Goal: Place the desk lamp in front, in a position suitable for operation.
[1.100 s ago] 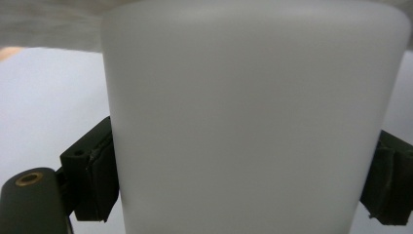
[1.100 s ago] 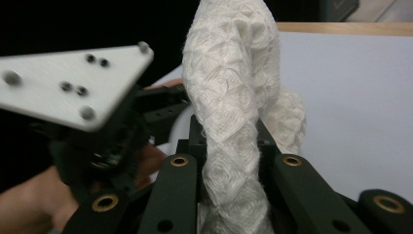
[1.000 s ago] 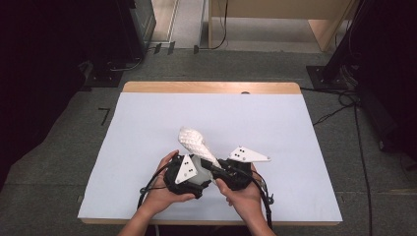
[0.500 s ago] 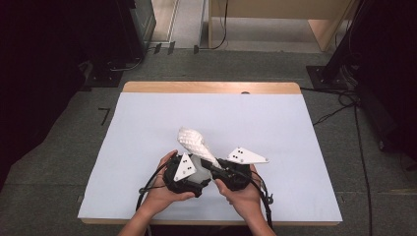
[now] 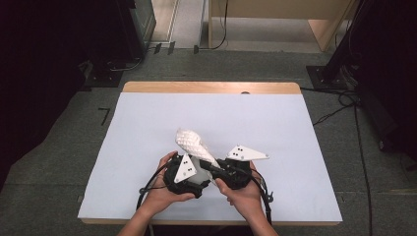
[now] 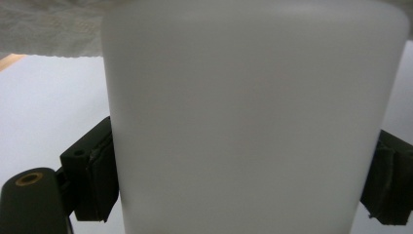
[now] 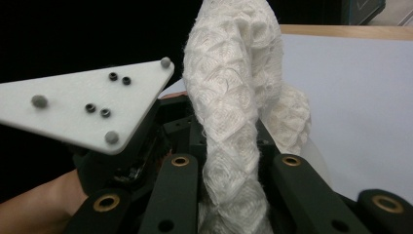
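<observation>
The desk point(image 5: 147, 128) is sitting bare under everything, well beyond the fingers, so all the action is bunched at the near edge; the left gripper point(image 5: 189, 177) is clamping a frosted white cup point(image 6: 253, 122) between its fingers point(image 6: 97, 180), pads pressing both sides, and I'm guessing that's to keep it steady while the other hand works on it; the right gripper point(image 7: 234, 195) is pinching a white textured cloth point(image 7: 234, 112), fingers point(image 7: 178, 192) squeezed nearly together on the twisted part, the rest sticking up past the fingertips like a cone; looks like it's being stuffed into or wiped around the cup; hard to tell which, since the cup's mouth is getting cut off in the left gripper view, and from the high view both hands are covering the cup almost completely.
</observation>
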{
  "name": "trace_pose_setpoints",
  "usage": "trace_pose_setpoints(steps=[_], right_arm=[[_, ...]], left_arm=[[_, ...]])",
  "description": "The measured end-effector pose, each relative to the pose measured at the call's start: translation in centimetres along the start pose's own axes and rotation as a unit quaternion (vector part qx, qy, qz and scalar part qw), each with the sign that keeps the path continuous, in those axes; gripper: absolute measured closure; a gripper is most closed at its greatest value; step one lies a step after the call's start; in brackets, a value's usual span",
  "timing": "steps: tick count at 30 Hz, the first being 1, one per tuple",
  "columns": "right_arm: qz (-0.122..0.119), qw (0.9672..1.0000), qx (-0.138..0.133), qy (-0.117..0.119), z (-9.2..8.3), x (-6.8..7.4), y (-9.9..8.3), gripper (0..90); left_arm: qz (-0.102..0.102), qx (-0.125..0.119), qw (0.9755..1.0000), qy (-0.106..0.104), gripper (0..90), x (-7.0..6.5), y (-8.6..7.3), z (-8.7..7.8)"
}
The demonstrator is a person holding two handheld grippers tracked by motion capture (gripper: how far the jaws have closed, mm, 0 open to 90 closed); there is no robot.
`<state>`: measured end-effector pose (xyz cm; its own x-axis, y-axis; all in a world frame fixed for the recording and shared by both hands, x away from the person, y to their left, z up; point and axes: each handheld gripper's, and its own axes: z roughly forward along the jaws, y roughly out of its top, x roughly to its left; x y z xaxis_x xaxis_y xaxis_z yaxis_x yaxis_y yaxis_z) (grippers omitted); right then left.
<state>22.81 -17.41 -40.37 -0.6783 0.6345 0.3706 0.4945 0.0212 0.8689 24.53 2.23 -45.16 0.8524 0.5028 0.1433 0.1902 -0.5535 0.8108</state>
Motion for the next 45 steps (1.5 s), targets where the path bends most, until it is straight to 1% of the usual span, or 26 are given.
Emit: trace_pose_setpoints(steps=[2,4,7,9,11,12,13,14,17,20,22,23,25,26,27,28,30,33,34,35,36,39,40,41,43,45], right_arm=[[0.0,1.0,-0.002,-0.005,0.1,-0.1,0.0,78.8],[-0.001,0.9987,-0.002,-0.051,0.3,-1.0,-0.7,78.9],[0.004,0.9992,0.017,-0.037,-0.2,-1.3,-0.4,79.3],[0.0,0.9994,0.029,-0.019,-0.5,-0.8,0.1,79.5],[0.002,0.9996,0.03,0.0,-0.6,-0.2,0.3,79.5],[0.004,0.9997,0.025,0.003,-0.5,0.0,0.4,79.4],[0.009,0.9998,0.019,0.006,-0.4,0.1,0.3,79.2],[0.019,0.9997,0.013,0.008,-0.3,0.0,0.3,79.1],[0.021,0.9997,0.007,0.005,-0.1,-0.4,0.3,79.1],[0.016,0.9995,0.019,-0.022,0.0,-1.2,0.1,79.1],[0.028,0.9991,0.021,-0.025,-0.2,-1.5,-0.1,79.2],[0.033,0.9989,0.025,-0.023,-0.3,-1.5,0.0,79.3],[0.022,0.9991,0.033,-0.018,-0.5,-1.0,0.3,79.3],[0.025,0.9993,0.025,0.008,-0.5,-0.3,0.5,79.3],[0.025,0.9993,0.025,0.008,-0.5,-0.3,0.5,79.3],[0.028,0.9992,0.019,0.021,-0.4,0.1,0.6,79.3],[0.029,0.9992,0.015,0.022,-0.3,0.2,0.6,79.3],[0.03,0.9995,0.005,0.008,-0.1,-0.2,0.3,78.9],[0.032,0.9992,0.003,-0.024,0.2,-1.0,0.0,78.9],[0.032,0.9992,0.003,-0.024,0.2,-1.0,0.0,78.9],[0.058,0.9979,0.009,-0.028,0.0,-1.7,-0.3,79.1],[0.06,0.9977,0.023,-0.023,-0.3,-1.7,0.0,79.3],[0.052,0.998,0.028,-0.019,-0.4,-1.3,0.1,79.3],[0.044,0.9987,0.026,-0.001,-0.4,-0.6,0.4,79.4],[0.048,0.9985,0.025,0.006,-0.4,-0.3,0.5,79.4],[0.065,0.997,0.014,0.039,-0.3,0.0,0.7,79.2]], left_arm=[[0.001,0.001,1.0,-0.001,8.9,0.0,0.0,0.0],[-0.006,0.003,1.0,-0.005,8.8,0.3,0.0,0.0],[-0.035,0.005,0.9994,-0.008,8.8,0.7,0.1,0.1],[-0.039,0.004,0.9992,-0.003,8.8,0.6,0.1,0.1],[-0.03,0.005,0.9995,0.0,8.9,0.5,0.1,0.1],[-0.01,0.004,0.9999,0.007,8.9,0.0,0.1,0.1],[-0.01,0.004,0.9999,0.007,8.9,0.0,0.1,0.1],[0.004,0.004,0.9999,0.011,8.9,-0.4,0.2,0.1],[0.006,0.004,0.9999,0.008,8.9,-0.3,0.2,0.2],[-0.027,0.0,0.9996,-0.007,8.8,0.6,0.0,0.2],[-0.051,-0.005,0.9986,-0.013,8.8,1.1,-0.1,0.2],[-0.054,-0.004,0.9984,-0.013,8.8,1.2,-0.1,0.2],[-0.056,-0.003,0.9984,-0.006,8.8,1.0,-0.1,0.2],[-0.039,-0.003,0.9992,0.003,8.8,0.5,0.0,0.2],[-0.039,-0.003,0.9992,0.003,8.8,0.5,0.0,0.2],[-0.018,-0.003,0.9998,0.01,8.8,0.1,0.0,0.2],[-0.005,-0.006,0.9999,0.011,8.8,-0.2,0.0,0.1],[0.0,-0.01,0.9999,0.007,8.8,-0.2,-0.1,0.2],[-0.012,-0.009,0.9999,0.002,8.8,0.1,-0.1,0.2],[-0.012,-0.009,0.9999,0.002,8.8,0.1,-0.1,0.2],[-0.019,-0.01,0.9998,-0.002,8.8,0.3,-0.1,0.2],[-0.018,-0.009,0.9998,-0.001,8.8,0.3,-0.1,0.2],[-0.019,-0.009,0.9998,0.001,8.8,0.2,-0.1,0.2],[-0.015,-0.008,0.9998,0.003,8.8,0.1,-0.1,0.2],[-0.009,-0.01,0.9999,0.006,8.8,-0.1,-0.1,0.2],[0.009,-0.014,0.9998,0.014,8.8,-0.6,-0.1,0.2]])
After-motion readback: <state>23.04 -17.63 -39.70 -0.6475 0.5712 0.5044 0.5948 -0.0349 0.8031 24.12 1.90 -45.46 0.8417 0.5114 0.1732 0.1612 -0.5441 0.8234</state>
